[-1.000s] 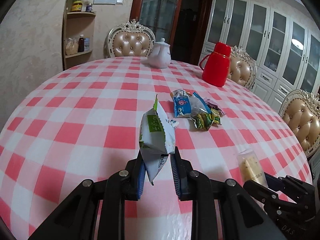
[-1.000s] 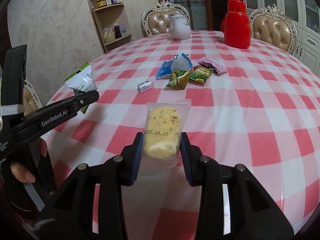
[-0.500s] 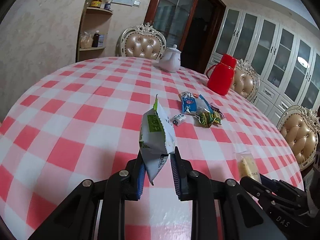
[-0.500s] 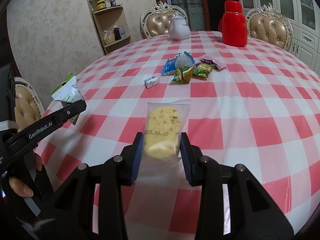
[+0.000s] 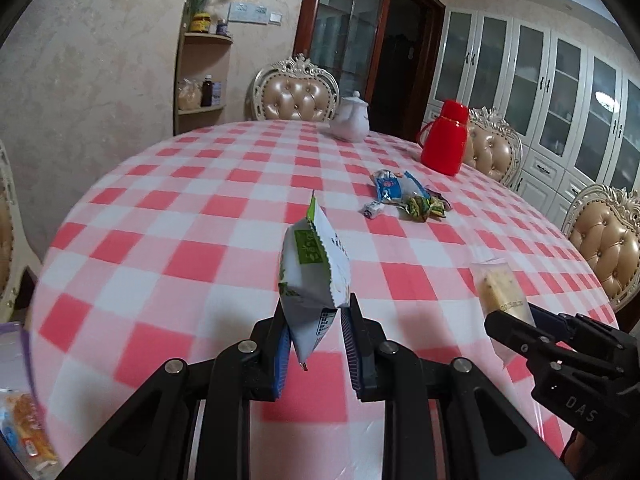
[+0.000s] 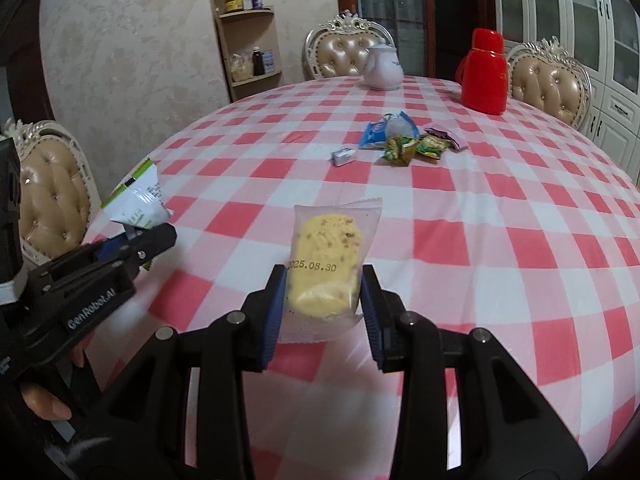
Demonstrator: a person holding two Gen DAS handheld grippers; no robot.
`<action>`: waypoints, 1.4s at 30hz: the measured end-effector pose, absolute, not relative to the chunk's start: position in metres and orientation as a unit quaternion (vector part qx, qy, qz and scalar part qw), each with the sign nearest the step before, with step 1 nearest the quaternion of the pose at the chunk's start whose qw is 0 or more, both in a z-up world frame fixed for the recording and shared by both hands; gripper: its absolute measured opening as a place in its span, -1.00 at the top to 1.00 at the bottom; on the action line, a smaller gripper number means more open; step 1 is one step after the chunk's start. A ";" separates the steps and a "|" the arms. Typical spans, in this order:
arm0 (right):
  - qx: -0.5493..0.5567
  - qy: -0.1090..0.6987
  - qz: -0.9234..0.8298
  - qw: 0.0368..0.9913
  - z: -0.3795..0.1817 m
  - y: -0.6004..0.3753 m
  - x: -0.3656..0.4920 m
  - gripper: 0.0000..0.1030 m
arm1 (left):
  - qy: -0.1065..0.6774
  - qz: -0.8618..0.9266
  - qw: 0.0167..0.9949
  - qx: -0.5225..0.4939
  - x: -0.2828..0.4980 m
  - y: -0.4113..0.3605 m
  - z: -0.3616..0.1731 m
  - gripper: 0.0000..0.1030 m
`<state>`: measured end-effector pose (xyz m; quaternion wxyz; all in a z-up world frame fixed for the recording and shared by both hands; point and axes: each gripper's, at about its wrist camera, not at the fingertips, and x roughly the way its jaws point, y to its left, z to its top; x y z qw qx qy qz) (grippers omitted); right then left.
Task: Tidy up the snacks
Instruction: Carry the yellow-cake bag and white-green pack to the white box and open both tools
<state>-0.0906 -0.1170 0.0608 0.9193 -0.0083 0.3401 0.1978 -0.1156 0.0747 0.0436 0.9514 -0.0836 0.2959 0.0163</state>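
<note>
My left gripper is shut on a white and green snack packet, held upright above the near part of the checked table. That packet and the left gripper also show at the left of the right wrist view. My right gripper is shut on a clear-wrapped yellow cake stamped with a date; the cake appears at the right of the left wrist view. A small heap of snack packets lies mid-table, with a little silver packet beside it.
A white teapot and a red thermos stand at the table's far side. Padded chairs ring the table. A clear container holding snacks shows at the lower left. A corner shelf stands by the wall. A hand holds the left gripper.
Both grippers have drawn back toward the near edge of the table, each still holding its snack; the heap and teapot look farther away. The clear container has come into the left wrist view.
</note>
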 end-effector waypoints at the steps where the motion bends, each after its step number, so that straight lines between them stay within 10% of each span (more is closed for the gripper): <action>1: -0.008 0.338 0.203 0.919 0.062 -0.114 -0.096 0.22 | 0.293 0.018 0.952 -0.084 -0.122 0.078 0.047 0.51; 42: -0.158 0.301 0.450 0.826 0.062 0.096 -0.271 0.22 | 0.282 0.226 0.928 -0.089 -0.314 0.282 0.062 0.50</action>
